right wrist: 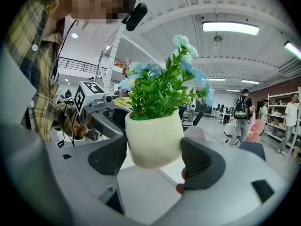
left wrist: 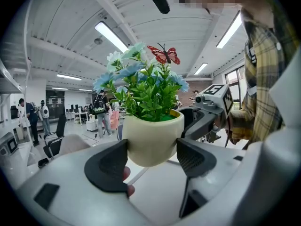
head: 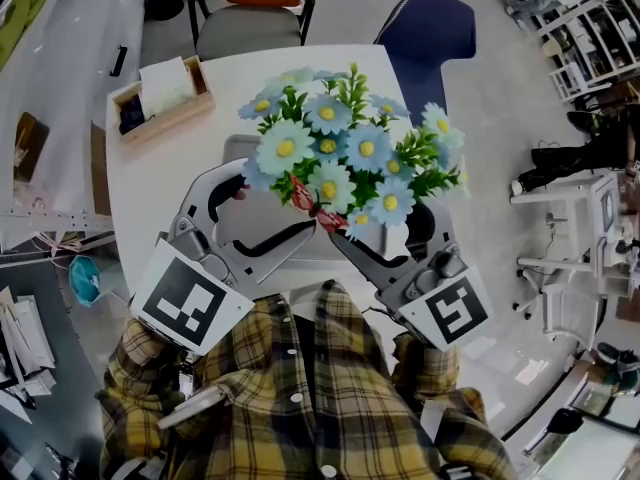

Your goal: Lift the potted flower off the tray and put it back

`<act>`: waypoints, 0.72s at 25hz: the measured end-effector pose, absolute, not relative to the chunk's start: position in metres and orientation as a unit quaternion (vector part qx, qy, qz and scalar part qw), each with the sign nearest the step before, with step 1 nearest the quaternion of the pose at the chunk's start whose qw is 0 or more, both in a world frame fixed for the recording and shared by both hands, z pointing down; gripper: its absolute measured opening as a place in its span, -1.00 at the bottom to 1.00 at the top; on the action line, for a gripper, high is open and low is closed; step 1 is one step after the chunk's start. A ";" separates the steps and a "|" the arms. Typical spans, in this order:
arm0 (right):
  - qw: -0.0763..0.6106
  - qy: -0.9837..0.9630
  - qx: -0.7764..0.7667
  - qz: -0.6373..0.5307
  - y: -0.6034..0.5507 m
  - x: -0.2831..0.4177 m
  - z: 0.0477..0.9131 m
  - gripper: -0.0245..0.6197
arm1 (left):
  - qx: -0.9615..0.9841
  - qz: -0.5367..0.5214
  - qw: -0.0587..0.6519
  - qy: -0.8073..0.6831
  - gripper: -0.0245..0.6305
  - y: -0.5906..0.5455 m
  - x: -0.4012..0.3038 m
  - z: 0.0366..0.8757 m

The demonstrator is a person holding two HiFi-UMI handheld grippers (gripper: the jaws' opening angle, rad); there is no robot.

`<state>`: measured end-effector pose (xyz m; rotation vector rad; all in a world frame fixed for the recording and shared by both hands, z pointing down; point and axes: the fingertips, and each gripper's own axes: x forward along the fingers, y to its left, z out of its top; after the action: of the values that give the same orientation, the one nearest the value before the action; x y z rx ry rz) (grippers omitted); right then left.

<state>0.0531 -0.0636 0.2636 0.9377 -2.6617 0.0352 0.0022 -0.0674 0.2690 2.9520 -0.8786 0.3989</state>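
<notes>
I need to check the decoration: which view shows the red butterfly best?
The left gripper view: the red butterfly stands clear against the ceiling, wings spread. The head view shows it smaller, among the blooms. The right gripper view does not show it.

Bright ceiling strip lights (right wrist: 230, 28) (fisheye-warped edges)

Potted flower (left wrist: 153, 138): rounded cream pot, green foliage, pale blue daisy blooms with yellow centres, red butterfly (left wrist: 163, 54) clipped on top. Upright, in the air, base touching nothing. Pot wall pinched from both sides by left gripper (left wrist: 153, 161) and right gripper (right wrist: 155, 158). Tray (head: 238, 150): pale grey, flat on white desk (head: 230, 83), directly under the blooms, mostly hidden.
</notes>
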 end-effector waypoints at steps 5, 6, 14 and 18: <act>0.158 -0.931 0.330 0.015 -0.064 0.052 0.264 0.15 | 0.950 0.133 0.016 -0.281 0.05 -0.068 0.001 0.270; 0.158 -0.931 0.330 0.014 -0.064 0.052 0.264 0.15 | 0.950 0.133 0.015 -0.281 0.05 -0.068 0.001 0.270; 0.156 -0.930 0.332 0.011 -0.064 0.052 0.262 0.15 | 0.952 0.129 0.014 -0.279 0.05 -0.068 0.002 0.268; 0.156 -0.930 0.334 0.008 -0.064 0.052 0.262 0.15 | 0.952 0.130 0.010 -0.277 0.05 -0.068 0.002 0.268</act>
<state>0.0522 -0.0642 0.2617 0.9573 -2.6622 0.0222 0.0024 -0.0682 0.2676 2.9726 -0.8639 0.4047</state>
